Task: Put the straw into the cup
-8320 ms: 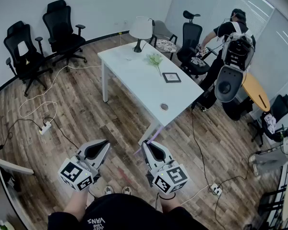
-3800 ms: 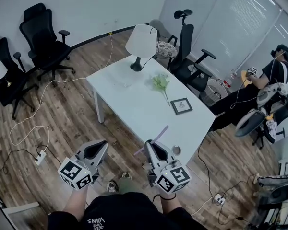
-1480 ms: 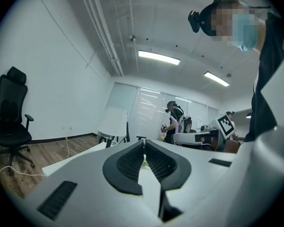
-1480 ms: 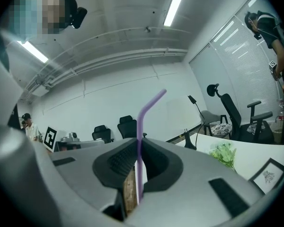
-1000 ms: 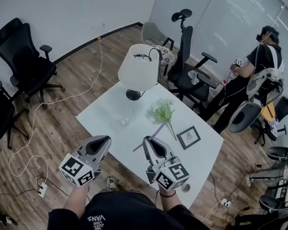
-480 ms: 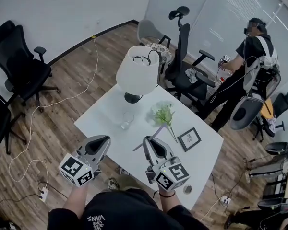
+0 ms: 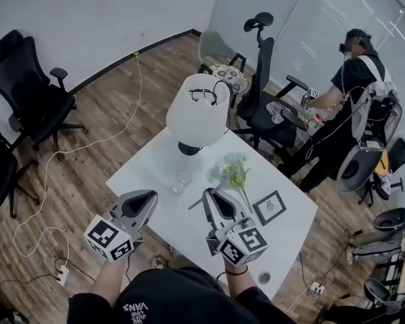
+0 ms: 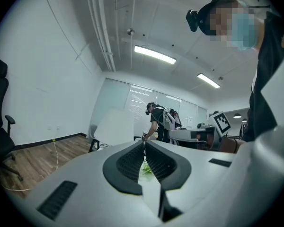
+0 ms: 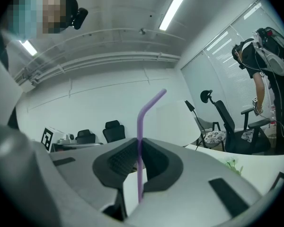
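Note:
A clear glass cup [image 7: 182, 179] stands on the white table [image 7: 146, 175], just in front of the lamp base. My right gripper [image 7: 211, 196] is shut on a purple bendy straw [image 7: 195, 205], held level over the table's near part, to the right of the cup and short of it. In the right gripper view the straw [image 9: 141, 122] rises upright between the pads and bends right at its top. My left gripper [image 7: 146, 196] hovers at the table's near left edge, and in the left gripper view its fingertips [image 8: 144, 145] meet with nothing between them.
On the table stand a white-shaded lamp [image 7: 197, 110], a small green plant [image 7: 237, 171], a picture frame [image 7: 270, 207] and a small round object [image 7: 264, 276]. Black office chairs [image 7: 27, 93] ring the room. A person [image 7: 354, 100] stands at the back right. Cables and a power strip [image 7: 61, 272] lie on the floor.
Both grippers have come forward over the table's near edge, so the cup and lamp sit closer to them. The straw stays gripped. The person at the back has shifted.

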Available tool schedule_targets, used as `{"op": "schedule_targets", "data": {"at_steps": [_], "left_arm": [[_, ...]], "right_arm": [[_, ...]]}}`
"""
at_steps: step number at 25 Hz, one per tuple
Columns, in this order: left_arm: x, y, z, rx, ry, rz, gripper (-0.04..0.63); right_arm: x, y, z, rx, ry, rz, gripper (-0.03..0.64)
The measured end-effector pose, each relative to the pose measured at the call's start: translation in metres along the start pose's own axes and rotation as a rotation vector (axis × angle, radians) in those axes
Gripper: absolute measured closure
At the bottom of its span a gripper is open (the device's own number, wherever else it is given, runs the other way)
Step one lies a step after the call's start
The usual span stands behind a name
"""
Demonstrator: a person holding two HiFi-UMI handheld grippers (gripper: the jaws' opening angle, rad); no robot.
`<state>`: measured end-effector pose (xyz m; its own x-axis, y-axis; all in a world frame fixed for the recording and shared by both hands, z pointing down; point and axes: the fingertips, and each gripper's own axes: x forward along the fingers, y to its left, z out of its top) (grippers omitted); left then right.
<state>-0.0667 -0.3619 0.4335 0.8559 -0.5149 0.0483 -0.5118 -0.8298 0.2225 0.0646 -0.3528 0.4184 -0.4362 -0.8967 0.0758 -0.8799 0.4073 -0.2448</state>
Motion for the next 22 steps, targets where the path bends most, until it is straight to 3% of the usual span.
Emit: {"op": "schedule_targets", "data": {"at_steps": [13, 22], "left_arm": [[0.026, 0.019, 0.011, 0.008, -0.004, 0.002, 0.572], [0.037, 0.029, 0.004, -0.002, 0.025, 0.019, 0.572]], "right_arm": [[0.039, -0.018, 0.033, -0.063, -0.027, 0.047, 0.58], [0.073, -0.035, 0.028, -0.08, -0.015, 0.07, 0.58]]}}
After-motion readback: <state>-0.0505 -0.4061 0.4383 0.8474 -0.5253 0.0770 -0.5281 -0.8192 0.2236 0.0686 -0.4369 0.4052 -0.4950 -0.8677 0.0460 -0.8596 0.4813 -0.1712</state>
